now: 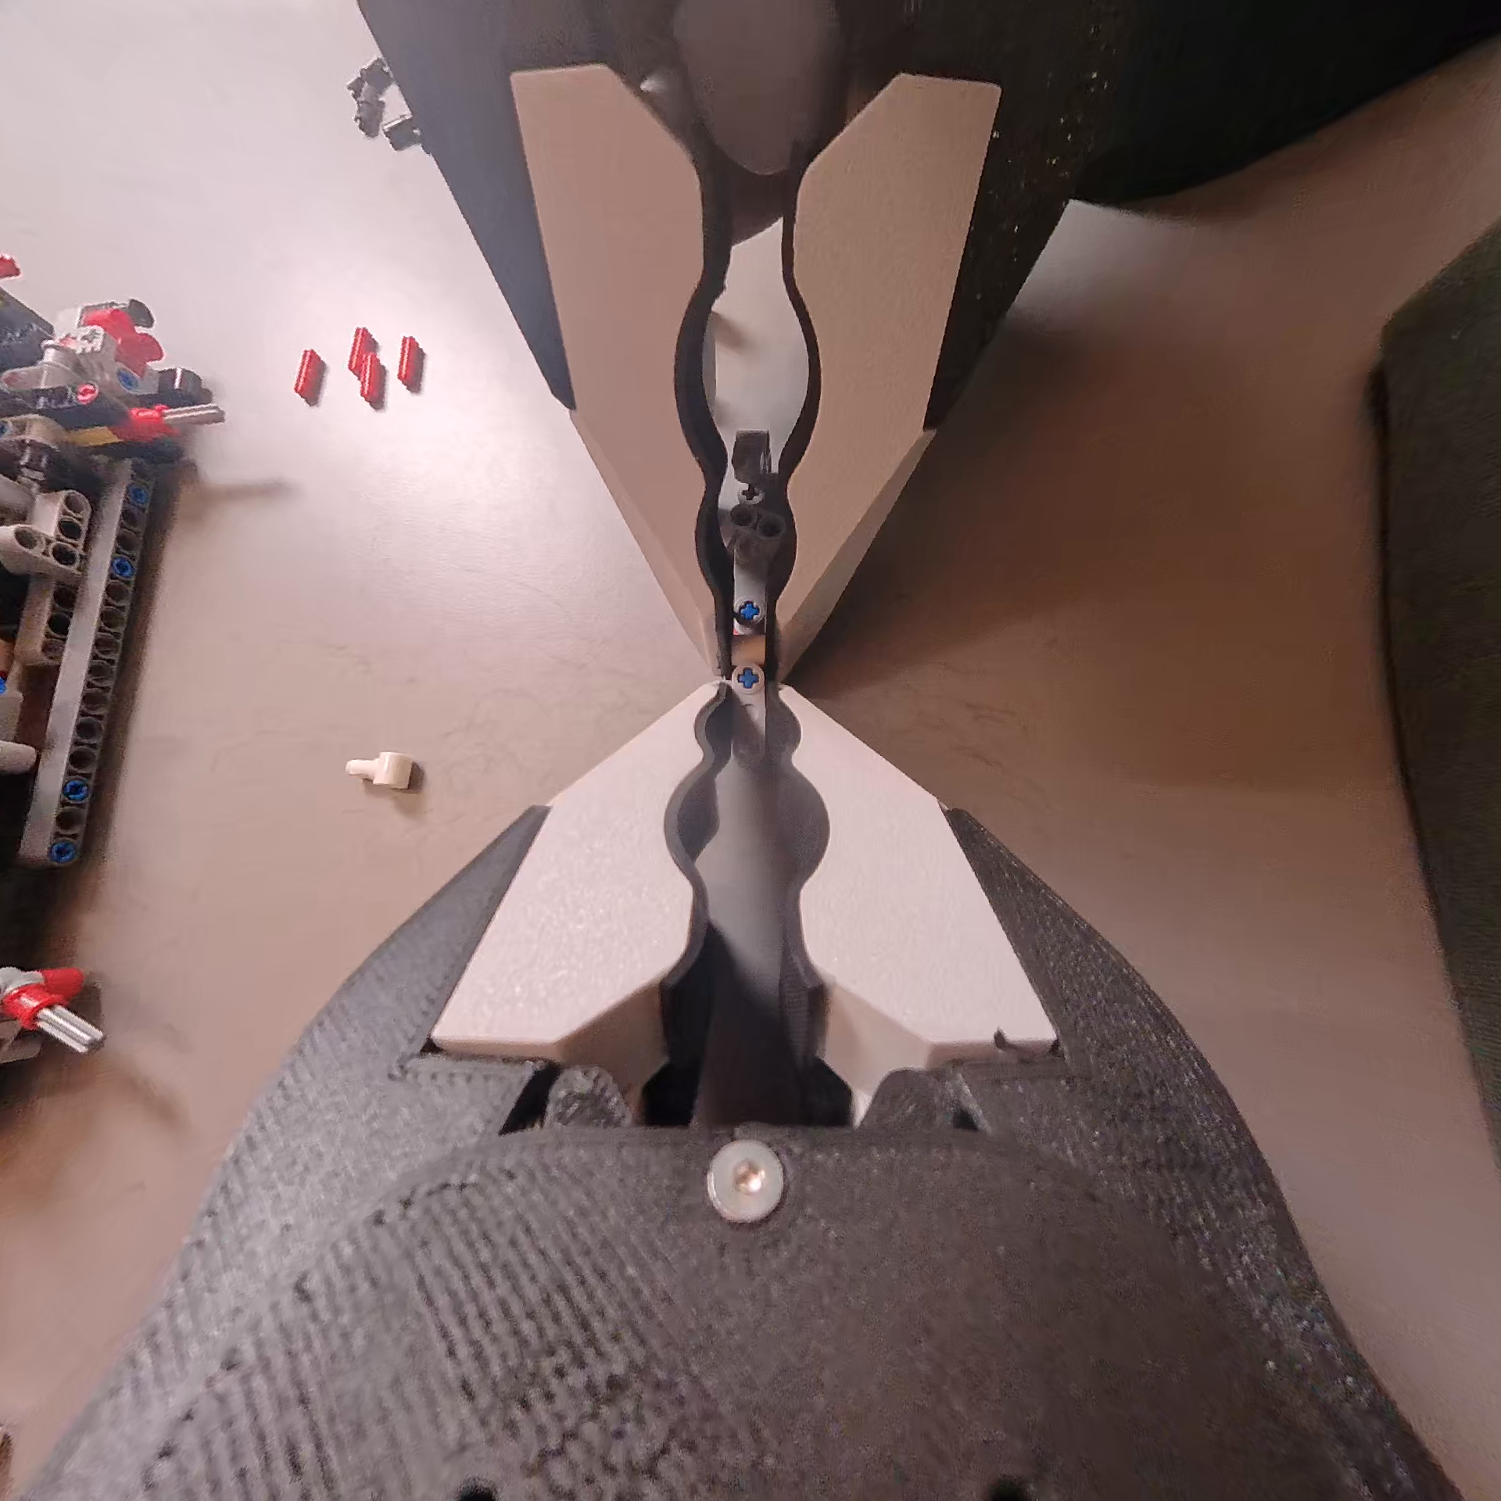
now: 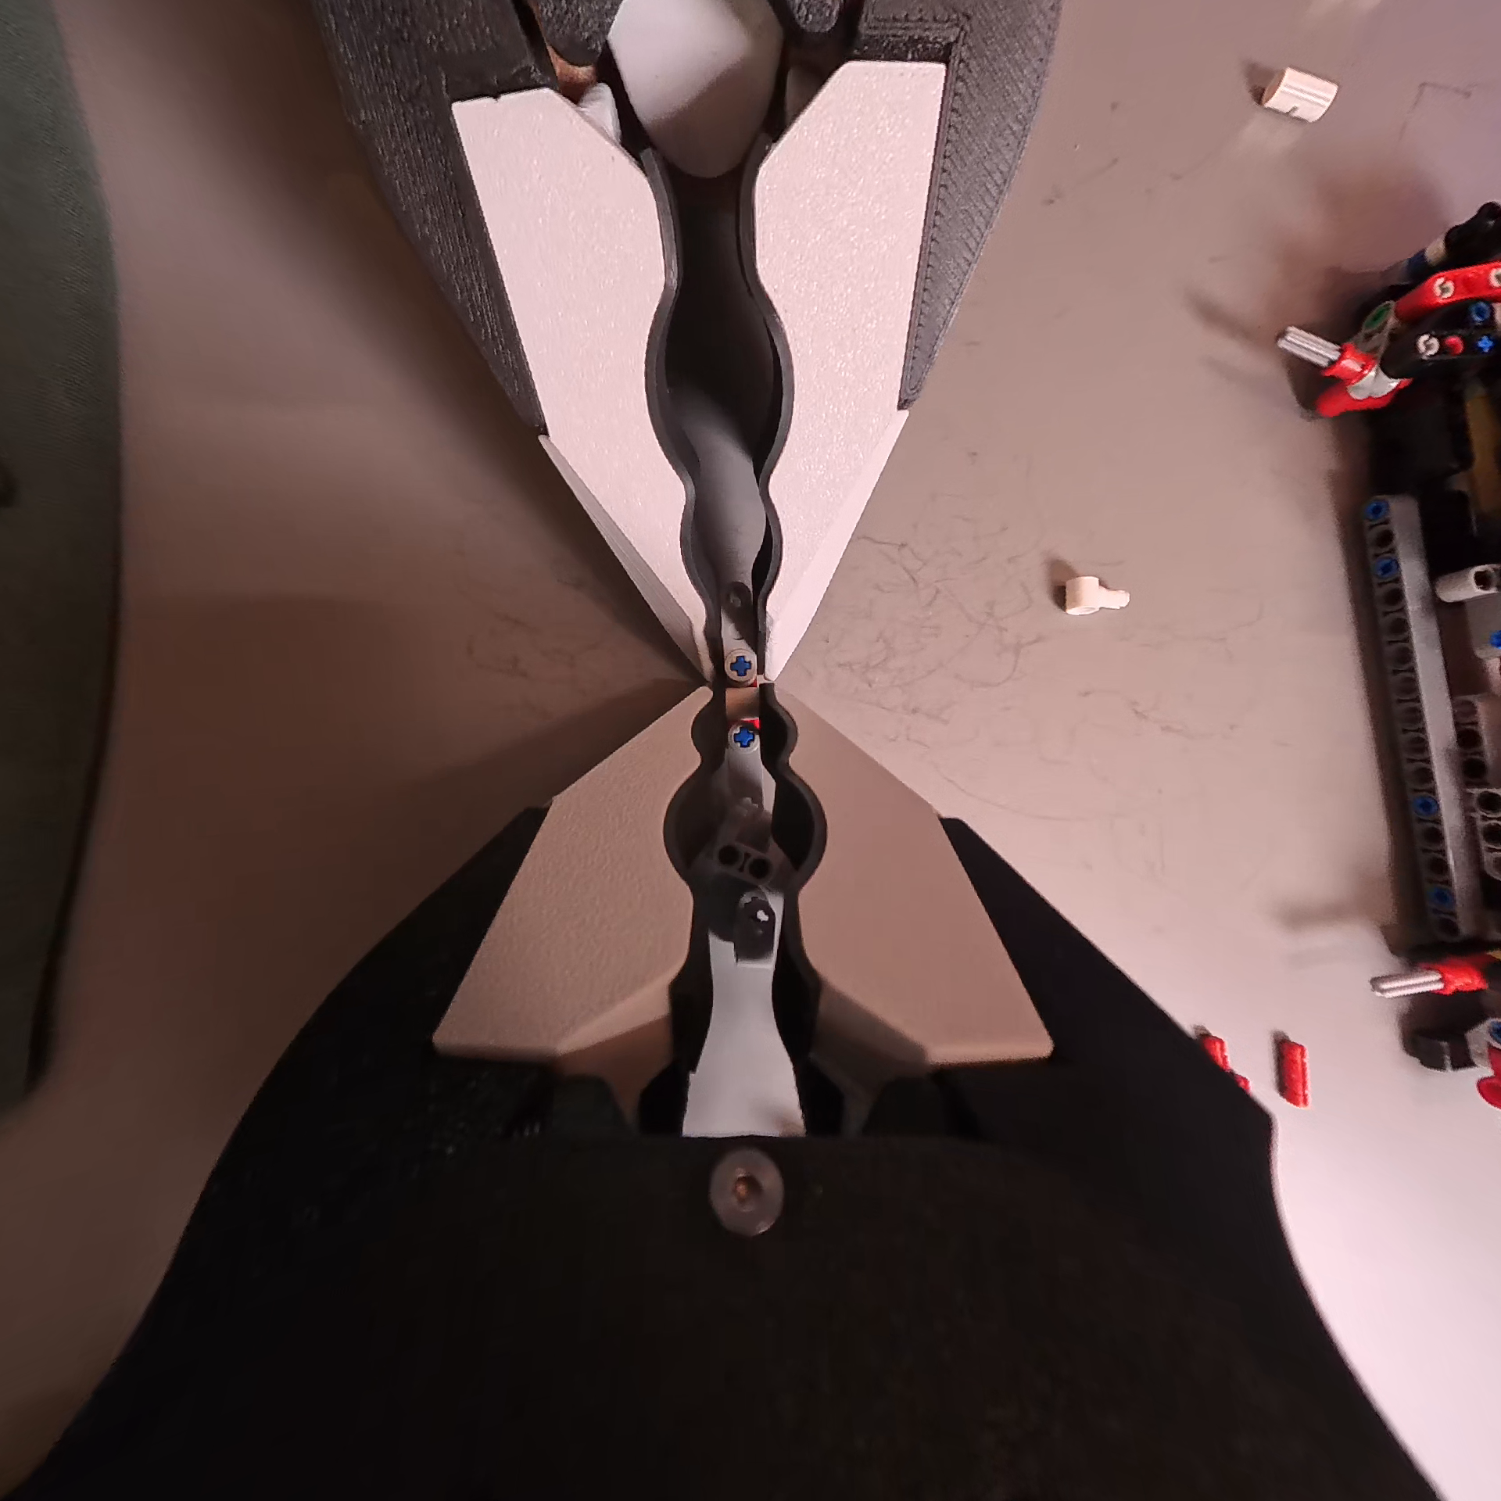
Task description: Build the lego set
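Left hand-held gripper: clamped on one end of a grey lego beam.
Right hand-held gripper: clamped on its other end, tip to tip.
Lego model: on the desk, off to the side.

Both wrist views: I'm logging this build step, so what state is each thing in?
Left gripper: shut on grey beam.
Right gripper: shut on grey beam.
Grey beam: held off the table, between both tips.
Lego model: partly built, on table.
White connector: loose, lying alone.
Red pieces: loose, clustered.
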Demonstrator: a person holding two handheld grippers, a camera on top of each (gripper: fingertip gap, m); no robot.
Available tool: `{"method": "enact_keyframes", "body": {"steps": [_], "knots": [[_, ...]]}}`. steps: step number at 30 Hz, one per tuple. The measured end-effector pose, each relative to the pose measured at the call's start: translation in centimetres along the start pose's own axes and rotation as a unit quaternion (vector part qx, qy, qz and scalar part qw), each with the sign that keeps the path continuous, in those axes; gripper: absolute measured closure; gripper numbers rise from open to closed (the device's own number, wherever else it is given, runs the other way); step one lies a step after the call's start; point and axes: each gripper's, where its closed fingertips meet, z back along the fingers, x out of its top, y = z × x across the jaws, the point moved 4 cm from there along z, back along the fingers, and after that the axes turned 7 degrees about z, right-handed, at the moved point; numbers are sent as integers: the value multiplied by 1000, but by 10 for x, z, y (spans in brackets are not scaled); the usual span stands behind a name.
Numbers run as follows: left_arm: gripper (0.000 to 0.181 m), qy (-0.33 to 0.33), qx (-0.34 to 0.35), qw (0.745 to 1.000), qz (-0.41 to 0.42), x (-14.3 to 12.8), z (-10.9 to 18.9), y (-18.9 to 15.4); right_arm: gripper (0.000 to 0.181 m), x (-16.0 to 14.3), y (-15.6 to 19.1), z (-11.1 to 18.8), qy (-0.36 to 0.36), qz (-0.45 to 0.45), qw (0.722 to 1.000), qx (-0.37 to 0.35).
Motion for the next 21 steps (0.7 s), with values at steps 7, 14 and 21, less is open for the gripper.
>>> {"method": "enact_keyframes", "body": {"steps": [7,14,21], "knots": [[175,-1,-10,1000,-7,0,0,-2,175,0,2,0,-5,15,1000,4],[175,-3,-10,1000,-9,0,0,-1,175,0,2,0,-8,16,1000,3],[175,-8,14,999,-27,-3,3,7,157,-12,-7,15,-11,21,1000,-16]]}}
